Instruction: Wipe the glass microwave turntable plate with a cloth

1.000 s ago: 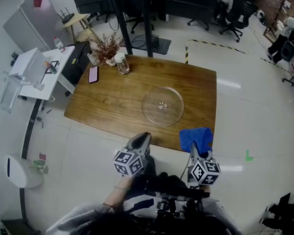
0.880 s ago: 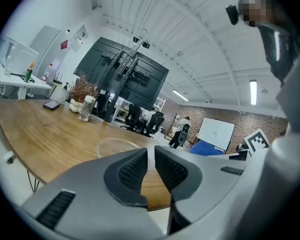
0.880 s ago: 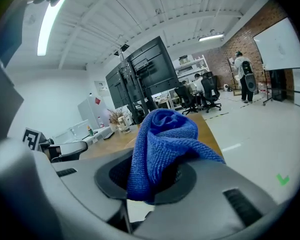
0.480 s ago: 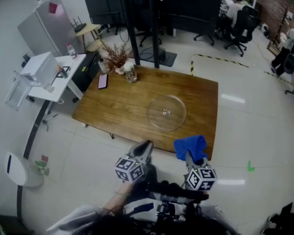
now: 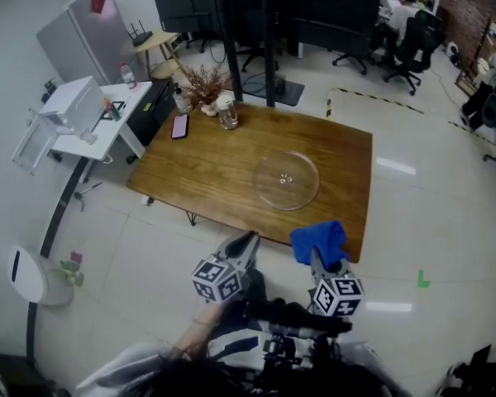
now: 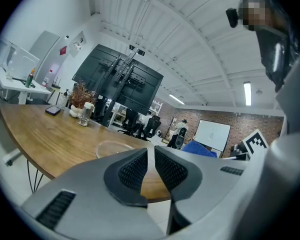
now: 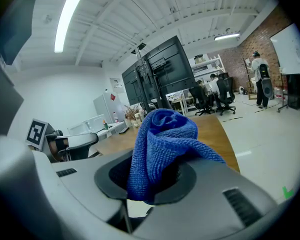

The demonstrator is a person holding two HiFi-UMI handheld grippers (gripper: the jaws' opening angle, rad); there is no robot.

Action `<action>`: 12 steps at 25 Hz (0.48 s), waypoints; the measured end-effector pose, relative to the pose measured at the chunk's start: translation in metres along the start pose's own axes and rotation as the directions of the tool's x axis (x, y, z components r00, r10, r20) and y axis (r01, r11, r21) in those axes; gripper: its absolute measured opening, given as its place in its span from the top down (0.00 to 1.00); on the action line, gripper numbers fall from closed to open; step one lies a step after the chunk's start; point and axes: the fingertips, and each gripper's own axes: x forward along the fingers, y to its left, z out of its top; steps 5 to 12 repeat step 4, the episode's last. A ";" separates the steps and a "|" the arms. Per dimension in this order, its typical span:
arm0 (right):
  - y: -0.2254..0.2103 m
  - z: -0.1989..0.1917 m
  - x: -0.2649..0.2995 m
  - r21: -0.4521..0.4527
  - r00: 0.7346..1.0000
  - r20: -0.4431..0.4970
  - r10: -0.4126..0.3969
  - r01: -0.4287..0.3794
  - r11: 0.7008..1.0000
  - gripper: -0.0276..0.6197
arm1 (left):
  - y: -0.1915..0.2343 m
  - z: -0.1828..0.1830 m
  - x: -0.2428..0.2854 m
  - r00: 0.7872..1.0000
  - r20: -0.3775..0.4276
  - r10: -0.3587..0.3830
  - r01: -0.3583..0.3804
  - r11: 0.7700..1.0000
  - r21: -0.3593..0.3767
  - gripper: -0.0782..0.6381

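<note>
Plate (image 5: 286, 180): clear glass, flat on wooden worktop (image 5: 200, 170)
Right gripper (image 7: 152, 176): pinching bunched blue cloth (image 5: 318, 240), near worktop's edge
Left gripper (image 6: 150, 166): jaws pressed almost together, nothing between

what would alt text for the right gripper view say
The right claw is shut on a bunched blue cloth that fills the foreground. Beyond it, part of a wooden table shows to the right.
</note>
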 end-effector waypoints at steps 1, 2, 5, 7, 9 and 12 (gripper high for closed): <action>0.002 0.002 -0.001 -0.004 1.000 0.000 -0.002 0.002 1.000 0.83 | 0.000 0.000 -0.001 1.000 0.000 -0.001 0.001 1.000 0.000 0.84; 0.004 0.003 -0.003 -0.007 1.000 -0.001 -0.003 0.003 1.000 0.83 | -0.001 0.000 -0.003 1.000 0.001 -0.002 0.002 1.000 0.000 0.84; 0.007 0.006 -0.005 -0.015 1.000 -0.003 -0.006 0.006 1.000 0.83 | -0.001 0.001 -0.007 1.000 0.003 -0.004 0.004 1.000 -0.001 0.84; 0.007 0.006 -0.005 -0.015 1.000 -0.003 -0.006 0.006 1.000 0.83 | -0.001 0.001 -0.007 1.000 0.003 -0.004 0.004 1.000 -0.001 0.84; 0.007 0.006 -0.005 -0.015 1.000 -0.003 -0.006 0.006 1.000 0.83 | -0.001 0.001 -0.007 1.000 0.003 -0.004 0.004 1.000 -0.001 0.84; 0.007 0.006 -0.005 -0.015 1.000 -0.003 -0.006 0.006 1.000 0.83 | -0.001 0.001 -0.007 1.000 0.003 -0.004 0.004 1.000 -0.001 0.84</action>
